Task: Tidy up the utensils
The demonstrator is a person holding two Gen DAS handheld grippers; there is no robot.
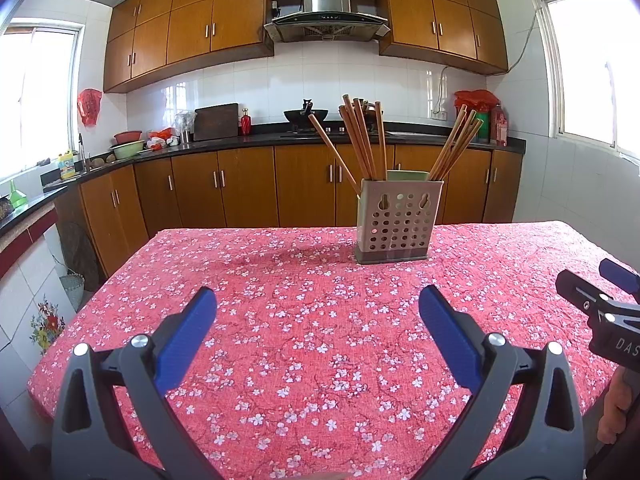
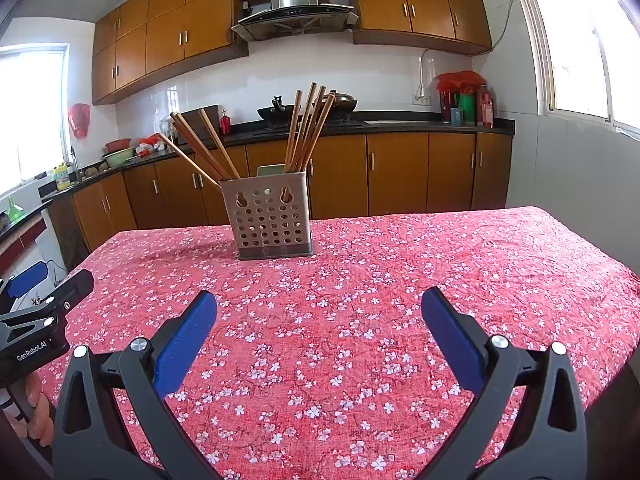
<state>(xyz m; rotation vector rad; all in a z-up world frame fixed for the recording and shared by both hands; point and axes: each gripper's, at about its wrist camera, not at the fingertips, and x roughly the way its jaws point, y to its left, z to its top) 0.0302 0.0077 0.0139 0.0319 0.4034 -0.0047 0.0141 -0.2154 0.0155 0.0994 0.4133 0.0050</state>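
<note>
Left tool [image 1: 318, 304]: fingers spread wide, nothing between the blue pads [image 1: 188, 336]; it hangs low over the tabletop.
Right tool [image 2: 319, 306]: fingers likewise wide apart, empty, low over the cloth.
Tabletop [image 1: 280, 320]: covered by a red cloth printed with small white blossoms; bare cloth lies between and just ahead of both tools.
Holder [image 1: 398, 220]: pale perforated box on a darker base, upright on the far part of the tabletop. Ahead and slightly right of the left tool; ahead and slightly left of the right tool [image 2: 272, 220]. Well apart from both.
Chopsticks, one compartment [image 1: 360, 140]: brown bundle leaning toward the left tool's side, one stick splayed further out than the rest.
Chopsticks, other compartment [image 1: 456, 146]: smaller bundle leaning toward the right tool's side.
Same two bundles in the right view: left group [image 2: 200, 148], right group [image 2: 308, 132]. Stick count cannot be told.
Cross-view: the right tool shows at the right edge of the left view [image 1: 600, 304], with a hand [image 1: 616, 408] on its grip; the left tool shows at the left edge of the right view [image 2: 44, 300].
Beyond the tabletop: dark counter [image 1: 260, 138] over wooden cabinets, with a wok [image 1: 306, 114] on it.
</note>
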